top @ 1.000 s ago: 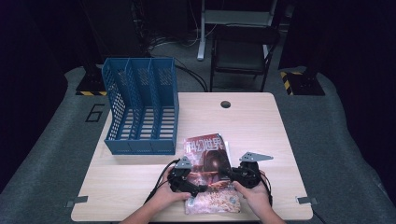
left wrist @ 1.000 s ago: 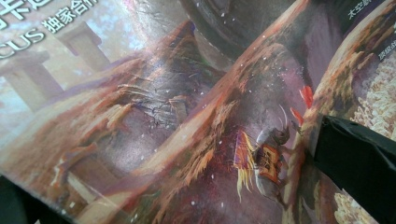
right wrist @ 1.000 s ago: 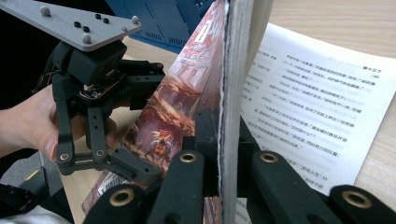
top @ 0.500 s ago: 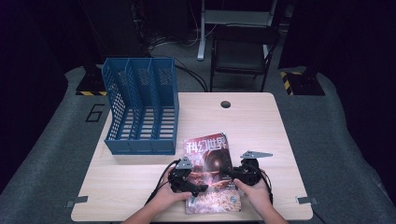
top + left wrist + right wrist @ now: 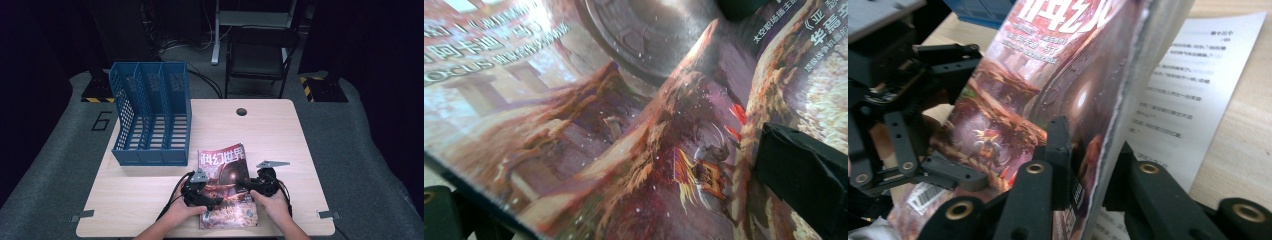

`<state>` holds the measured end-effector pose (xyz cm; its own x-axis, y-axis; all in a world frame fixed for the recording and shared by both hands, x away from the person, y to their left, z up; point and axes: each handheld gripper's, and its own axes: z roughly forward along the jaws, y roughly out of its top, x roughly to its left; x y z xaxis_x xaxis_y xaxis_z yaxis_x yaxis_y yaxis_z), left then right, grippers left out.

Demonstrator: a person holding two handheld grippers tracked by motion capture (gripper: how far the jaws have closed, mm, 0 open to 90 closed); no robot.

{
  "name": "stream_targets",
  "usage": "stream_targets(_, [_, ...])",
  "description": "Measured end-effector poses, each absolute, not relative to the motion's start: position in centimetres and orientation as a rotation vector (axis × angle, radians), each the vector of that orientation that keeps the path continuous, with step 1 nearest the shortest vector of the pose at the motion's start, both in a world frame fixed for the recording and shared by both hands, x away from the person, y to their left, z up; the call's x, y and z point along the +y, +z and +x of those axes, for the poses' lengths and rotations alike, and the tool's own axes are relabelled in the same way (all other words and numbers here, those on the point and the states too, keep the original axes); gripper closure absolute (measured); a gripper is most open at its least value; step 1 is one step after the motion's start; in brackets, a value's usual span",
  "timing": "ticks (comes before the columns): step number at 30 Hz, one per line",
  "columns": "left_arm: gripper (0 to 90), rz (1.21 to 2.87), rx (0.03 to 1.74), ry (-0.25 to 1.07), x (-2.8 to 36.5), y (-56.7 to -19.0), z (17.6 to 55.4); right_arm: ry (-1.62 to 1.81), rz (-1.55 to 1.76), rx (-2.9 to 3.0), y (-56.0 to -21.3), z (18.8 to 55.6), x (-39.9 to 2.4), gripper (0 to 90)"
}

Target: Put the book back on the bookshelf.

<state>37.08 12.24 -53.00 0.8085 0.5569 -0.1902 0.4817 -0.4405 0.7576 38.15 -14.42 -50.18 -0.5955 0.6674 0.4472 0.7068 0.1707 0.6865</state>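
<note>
Looking down from the high view, we hold a magazine (image 5: pixel 225 182) near the front edge of the worktop (image 5: pixel 280 140), with our left gripper (image 5: pixel 200 192) on its left side and our right gripper (image 5: pixel 264 184) on its right. A blue three-slot file holder (image 5: pixel 150 120) stands well apart at the back left, its open slots facing up. Room to the right and behind the magazine is bare wood, apart from a small cable hole (image 5: pixel 242 111).

In the left gripper view, the glossy cover (image 5: pixel 624 125) runs between the fingers: one black pad (image 5: pixel 799 170) lies on top at the right and another (image 5: pixel 444 210) sits under the edge at lower left. We judge this pair clamped on the magazine.

In the right gripper view, the fingers straddle the cover's page edge (image 5: pixel 1128 100), one finger (image 5: pixel 1060 150) on the printed face, the other behind it, and they have just been easing apart with the cover between them. Whether the pads press on it now, we cannot tell. A printed inner page (image 5: pixel 1198 75) lies flat on the wood beyond.

Our worry is the cover slipping out of the loosened right side and flopping shut, or creasing where the left pair pinches hard. The near worktop edge is close, so a tug toward us could drag the magazine off.
</note>
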Motion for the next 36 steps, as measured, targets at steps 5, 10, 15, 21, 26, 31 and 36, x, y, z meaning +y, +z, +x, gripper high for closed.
stream_targets(5, [8.2,2.128,0.759,0.147,12.3,-52.9,37.2,-1.357,-1.427,-2.381,-50.8,38.6,-14.6,68.5])
stream_targets(10, [11.8,2.128,0.775,0.176,12.3,-52.9,37.4,-1.286,-1.465,-2.397,-51.2,38.8,-15.0,60.1])
stream_targets(15, [15.6,2.131,0.789,0.209,12.2,-52.8,37.4,-1.241,-1.474,-2.399,-51.4,38.8,-15.4,57.1])
stream_targets(21, [25.0,2.099,0.816,0.214,12.5,-52.8,37.8,-1.214,-1.458,-2.372,-51.3,38.7,-15.9,54.8])
stream_targets(26, [33.4,2.092,0.844,0.202,12.7,-52.7,38.2,-1.207,-1.454,-2.367,-51.3,38.7,-16.0,54.8])
stream_targets(31, [48.9,2.058,0.89,0.121,13.0,-52.5,38.6,-1.201,-1.455,-2.363,-51.3,38.8,-16.0,55.1])
stream_targets(36, [59.9,2.07,0.876,0.132,12.8,-51.9,38.5,-1.204,-1.451,-2.364,-51.4,38.9,-16.1,55.6])
